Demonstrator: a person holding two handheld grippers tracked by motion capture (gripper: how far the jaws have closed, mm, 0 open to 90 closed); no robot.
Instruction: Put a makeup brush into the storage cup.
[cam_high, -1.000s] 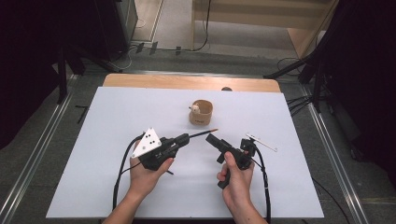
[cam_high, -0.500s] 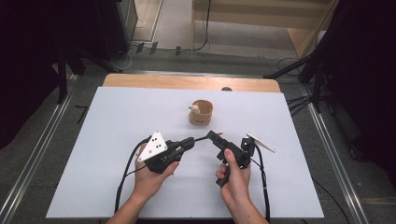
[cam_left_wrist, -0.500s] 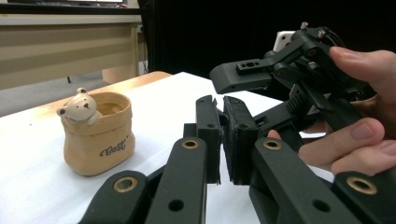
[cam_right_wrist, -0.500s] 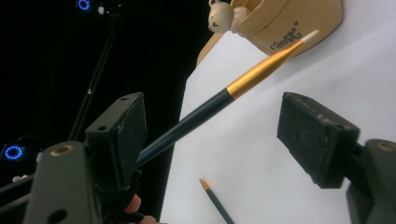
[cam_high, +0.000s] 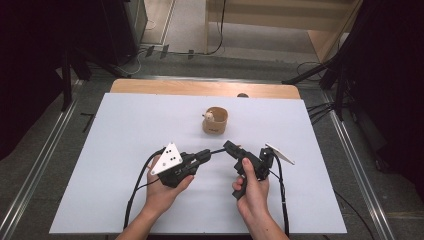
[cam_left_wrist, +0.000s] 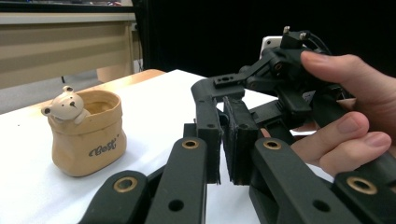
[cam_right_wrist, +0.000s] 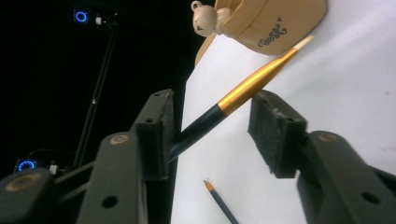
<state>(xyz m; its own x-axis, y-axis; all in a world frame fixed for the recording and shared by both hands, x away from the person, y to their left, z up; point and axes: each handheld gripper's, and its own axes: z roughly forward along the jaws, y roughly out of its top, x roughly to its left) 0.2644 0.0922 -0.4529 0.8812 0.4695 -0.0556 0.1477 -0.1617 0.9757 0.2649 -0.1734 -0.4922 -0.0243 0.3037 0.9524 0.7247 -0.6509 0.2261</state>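
Observation:
A thin paintbrush (cam_right_wrist: 252, 88) with a dark handle, gold ferrule and pale tip juts from my left gripper (cam_high: 206, 153), which is shut on its handle. In the left gripper view the jaws of that gripper (cam_left_wrist: 222, 135) stand almost together. The brush runs between the jaws of my right gripper (cam_right_wrist: 212, 107), which is open, and its handle rests against the left pad. Both grippers meet tip to tip at mid-table, the right gripper (cam_high: 229, 146) just right of the left. A tan cup (cam_high: 216, 121) with a small bear on its rim stands beyond them, upright.
A white sheet (cam_high: 125, 150) covers the table, with a wooden strip (cam_high: 200, 88) along its far edge. A second thin dark stick with an orange tip (cam_right_wrist: 219, 200) lies on the sheet under the right gripper. Cables trail back from both grippers.
Both hands have drawn together and a little rightward. The brush held by the left gripper now reaches between the right gripper's open jaws.

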